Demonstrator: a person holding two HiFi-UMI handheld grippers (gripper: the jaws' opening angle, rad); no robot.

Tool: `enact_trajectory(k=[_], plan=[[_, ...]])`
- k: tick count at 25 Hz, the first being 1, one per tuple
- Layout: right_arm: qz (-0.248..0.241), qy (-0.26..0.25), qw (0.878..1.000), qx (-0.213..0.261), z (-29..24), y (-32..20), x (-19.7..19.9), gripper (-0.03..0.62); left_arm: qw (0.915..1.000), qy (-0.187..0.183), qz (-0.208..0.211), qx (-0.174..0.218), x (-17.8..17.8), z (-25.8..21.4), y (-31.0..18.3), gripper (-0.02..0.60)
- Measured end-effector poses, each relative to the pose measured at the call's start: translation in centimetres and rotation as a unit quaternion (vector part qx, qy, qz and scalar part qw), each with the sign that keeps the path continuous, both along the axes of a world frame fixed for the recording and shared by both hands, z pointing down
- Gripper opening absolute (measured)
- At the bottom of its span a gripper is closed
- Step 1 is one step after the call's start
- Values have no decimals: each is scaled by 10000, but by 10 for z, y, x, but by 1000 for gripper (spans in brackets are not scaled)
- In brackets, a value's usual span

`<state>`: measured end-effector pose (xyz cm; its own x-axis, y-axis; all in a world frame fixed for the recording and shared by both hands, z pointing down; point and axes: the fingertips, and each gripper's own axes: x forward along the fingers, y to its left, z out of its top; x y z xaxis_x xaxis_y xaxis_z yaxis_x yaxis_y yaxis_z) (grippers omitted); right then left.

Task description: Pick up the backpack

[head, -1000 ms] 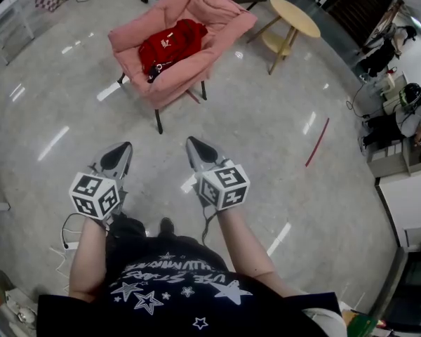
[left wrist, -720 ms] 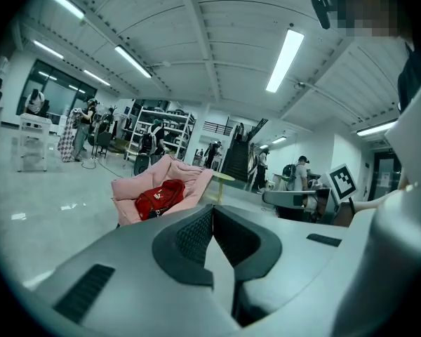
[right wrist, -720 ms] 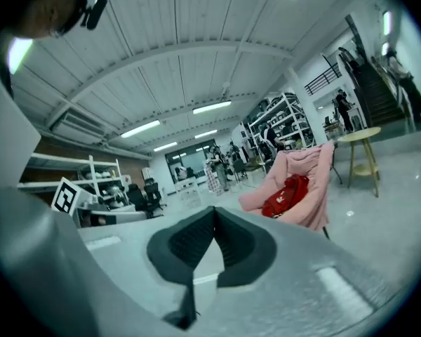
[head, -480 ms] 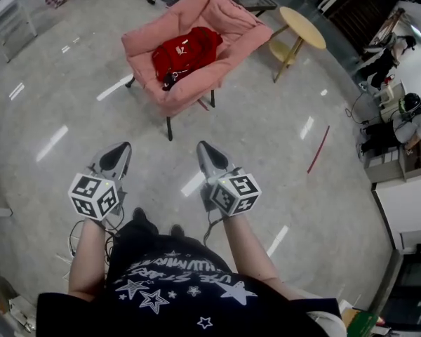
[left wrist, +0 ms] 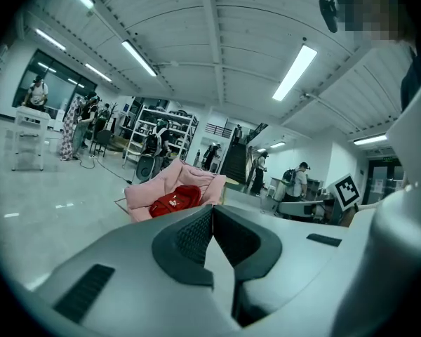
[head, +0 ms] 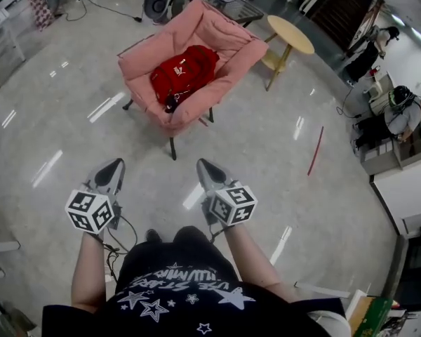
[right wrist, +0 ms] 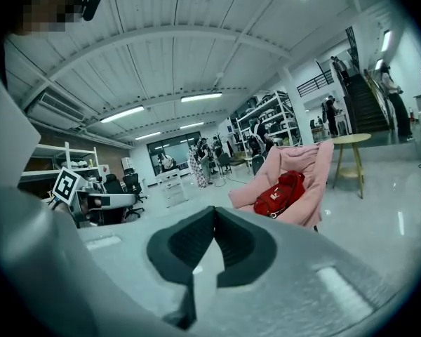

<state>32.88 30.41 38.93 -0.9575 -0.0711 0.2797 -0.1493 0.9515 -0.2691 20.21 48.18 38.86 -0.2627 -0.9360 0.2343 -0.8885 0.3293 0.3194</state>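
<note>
The left hand-held gripper (head: 112,168) and the right hand-held gripper (head: 204,167) are held out side by side in front of the person, a gap between them, both pointing forward and slightly downward above the floor (head: 266,139). In the left gripper view the left hand-held gripper (left wrist: 212,220) is clenched, its dark ribbed pads pressed together along a thin seam with nothing between them. The right gripper view shows the same of the right hand-held gripper (right wrist: 214,220): pads together, empty. Each has a smooth grey tapered shell and a white marker cube (head: 90,210) at its rear, printed with black squares. The bare forearms (head: 90,265) run back to a dark shirt printed with stars.

The backpack (head: 184,72) lies well ahead of both tips, apart from them, on the seat of a pink armchair (head: 224,37). It is red, soft and slumped, with a small white logo on its fabric and dark fittings at its lower end. The armchair is thickly padded, with rounded cushioned sides, and stands on thin dark legs. Just beside it is a round side table (head: 290,34) of pale wood with angled legs. The floor is grey, polished and glossy, streaked with reflections of ceiling lights. A thin red strip (head: 314,151) lies on it to the right.
</note>
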Motion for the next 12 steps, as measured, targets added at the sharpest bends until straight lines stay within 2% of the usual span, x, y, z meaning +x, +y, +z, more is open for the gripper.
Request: enact_trajectory(k=[8, 12], plan=[[107, 109, 9999, 15, 7, -5, -38, 0, 9998, 67, 212, -13, -22, 8, 0, 9], [111, 120, 9999, 5, 13, -16, -61, 0, 9997, 138, 168, -88, -39, 18, -2, 9]])
